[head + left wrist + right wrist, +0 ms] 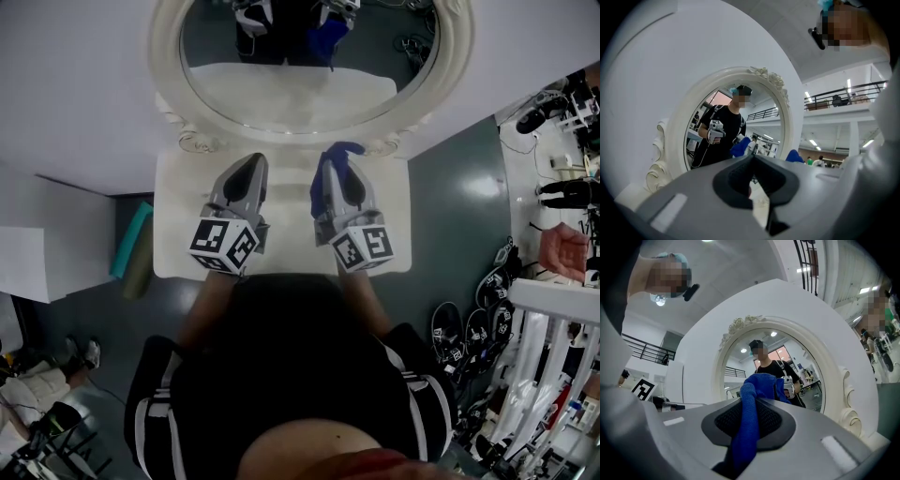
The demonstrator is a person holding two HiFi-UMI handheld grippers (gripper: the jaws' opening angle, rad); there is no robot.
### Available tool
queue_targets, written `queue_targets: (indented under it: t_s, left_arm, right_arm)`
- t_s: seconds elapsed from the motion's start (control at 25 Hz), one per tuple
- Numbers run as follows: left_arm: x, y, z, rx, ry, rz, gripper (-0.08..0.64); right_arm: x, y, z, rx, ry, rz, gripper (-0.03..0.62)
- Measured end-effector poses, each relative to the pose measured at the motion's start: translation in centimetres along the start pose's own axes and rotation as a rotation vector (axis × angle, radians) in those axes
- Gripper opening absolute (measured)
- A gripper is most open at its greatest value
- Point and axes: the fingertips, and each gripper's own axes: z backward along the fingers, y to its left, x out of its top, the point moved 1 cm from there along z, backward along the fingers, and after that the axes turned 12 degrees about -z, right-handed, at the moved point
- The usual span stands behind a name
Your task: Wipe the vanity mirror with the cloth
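Note:
An oval vanity mirror (309,70) in an ornate white frame stands at the back of a white table (178,253). My right gripper (339,159) is shut on a blue cloth (330,173), whose top pokes out toward the mirror's lower rim. In the right gripper view the blue cloth (747,423) runs between the closed jaws, with the mirror (783,371) just ahead. My left gripper (251,167) hovers over the table to the left, shut and holding nothing. The left gripper view shows its jaws pressed together in front of the mirror (736,126).
A white wall (75,84) rises behind the mirror. A teal roll (129,242) lies on the floor left of the table. Shoes (469,333) and racks crowd the floor at the right. Another person's hand (564,251) shows at the far right.

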Motion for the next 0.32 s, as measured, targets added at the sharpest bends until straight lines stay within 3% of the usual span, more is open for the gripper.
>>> queue_targets:
  t_s: [0.32]
  left_arm:
    - [-0.49, -0.15, -0.48, -0.008, 0.003, -0.001, 0.011]
  right_arm:
    - [-0.43, -0.54, -0.18, -0.002, 0.008, 0.000, 0.063]
